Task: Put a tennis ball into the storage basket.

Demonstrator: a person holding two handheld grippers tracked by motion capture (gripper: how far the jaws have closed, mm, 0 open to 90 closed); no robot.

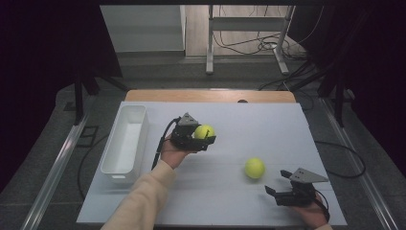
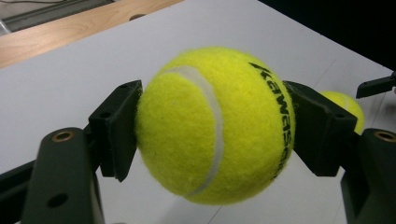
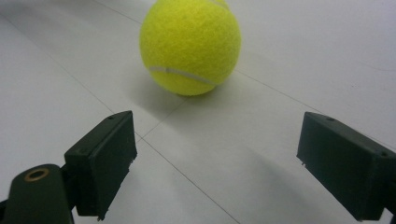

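My left gripper [image 1: 205, 135] is shut on a yellow tennis ball [image 1: 204, 132], held just above the white table near its middle. In the left gripper view the black pads [image 2: 116, 128] press both sides of that ball [image 2: 215, 126]. A second tennis ball [image 1: 254, 168] rests on the table to the right, partly seen behind the held ball [image 2: 348, 105]. My right gripper [image 1: 279, 182] stands open at the front right, a short way from the second ball. In the right gripper view that ball [image 3: 190, 44] lies ahead of my right gripper [image 3: 215, 163], beyond the wide-apart jaws.
A white rectangular bin [image 1: 125, 142] stands along the table's left side, beside the left hand. The white table top [image 1: 268, 129] has a wooden strip at its far edge [image 1: 210, 95]. Cables and a metal stand are on the floor beyond.
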